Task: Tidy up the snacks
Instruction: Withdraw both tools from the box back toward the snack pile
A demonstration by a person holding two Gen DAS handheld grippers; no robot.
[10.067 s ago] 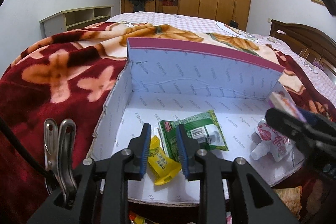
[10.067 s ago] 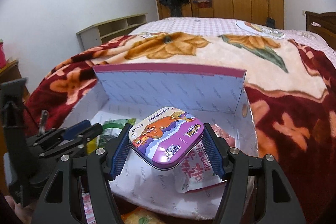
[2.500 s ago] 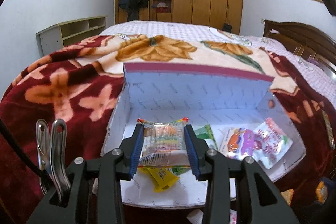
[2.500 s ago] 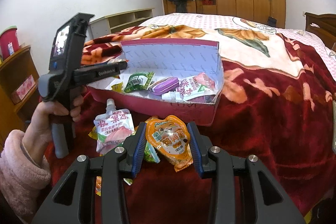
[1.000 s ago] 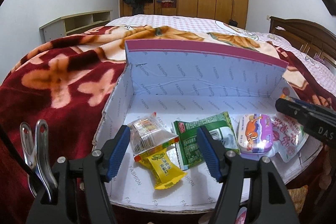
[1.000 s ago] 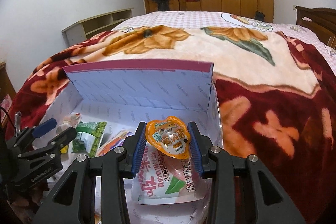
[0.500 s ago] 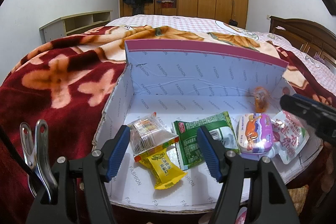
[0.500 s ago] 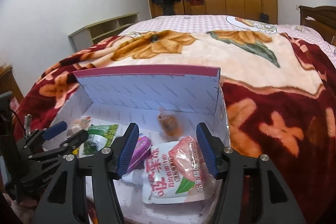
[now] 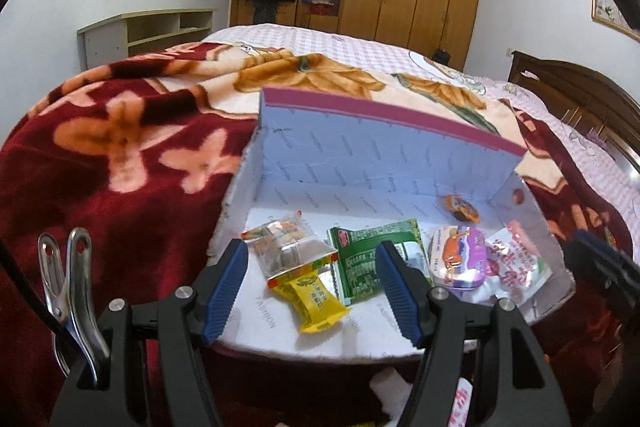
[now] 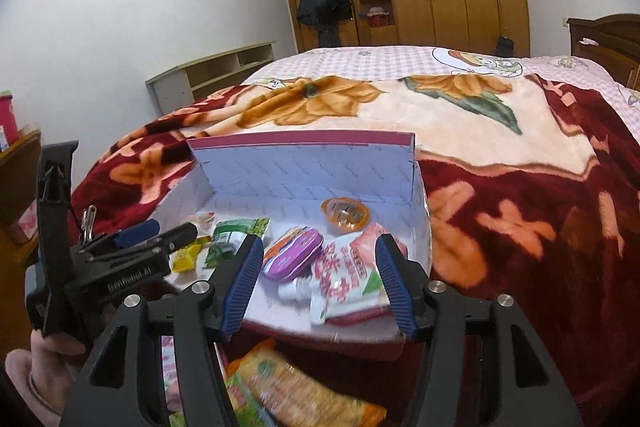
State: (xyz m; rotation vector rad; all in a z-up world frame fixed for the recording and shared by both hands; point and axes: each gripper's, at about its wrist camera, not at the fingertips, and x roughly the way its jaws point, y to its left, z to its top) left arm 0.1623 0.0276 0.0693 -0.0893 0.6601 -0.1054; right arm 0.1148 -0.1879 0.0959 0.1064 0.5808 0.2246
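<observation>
Ahead of both empty, parted grippers, left and right, the white-lined maroon cardboard box holds a clear candy bag, green packet, purple tin, pink spouted pouch and orange jelly cup.

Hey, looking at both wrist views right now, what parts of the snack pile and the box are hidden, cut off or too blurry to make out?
- Loose snacks in front of the box: right wrist view, blurred, partly behind the right tool and cut by the bottom edge.
- Same pile, left wrist view: only scraps behind the left tool.
- Print on the green packet: too small.
- Clear packet, right wrist view: mostly behind the left tool.
</observation>
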